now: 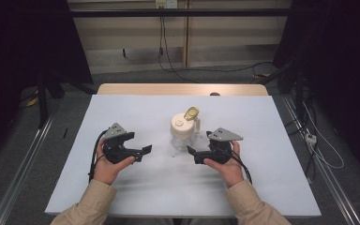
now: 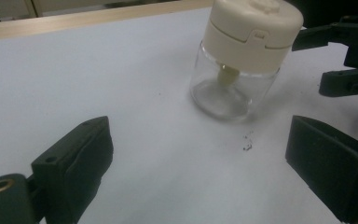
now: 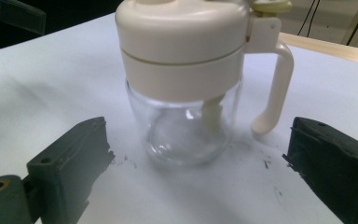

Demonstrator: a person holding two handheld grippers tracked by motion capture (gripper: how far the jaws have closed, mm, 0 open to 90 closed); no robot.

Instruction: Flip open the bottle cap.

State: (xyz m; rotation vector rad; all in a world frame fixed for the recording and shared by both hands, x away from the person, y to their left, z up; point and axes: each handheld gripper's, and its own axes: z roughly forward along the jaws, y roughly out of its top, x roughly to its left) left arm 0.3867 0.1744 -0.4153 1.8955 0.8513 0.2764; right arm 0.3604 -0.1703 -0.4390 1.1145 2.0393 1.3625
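Premises present as a lab recording bay. A white-topped wooden table [image 1: 122, 108] stands amid dark curtains [image 1: 23, 47]; beyond it, black cables [image 1: 166, 56] hang from a wall socket [image 1: 165, 3]; metal floor rails [image 1: 21, 168] flank it.

White sheet [image 1: 122, 187] over a wooden table [image 1: 183, 89], grey floor [image 1: 23, 140], cables [image 1: 323, 150] beyond.

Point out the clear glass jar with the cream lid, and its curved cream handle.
clear glass jar with cream lid [image 3: 186, 135], right gripper view, glass body.
curved cream handle [image 3: 279, 84], right gripper view, upright bar.
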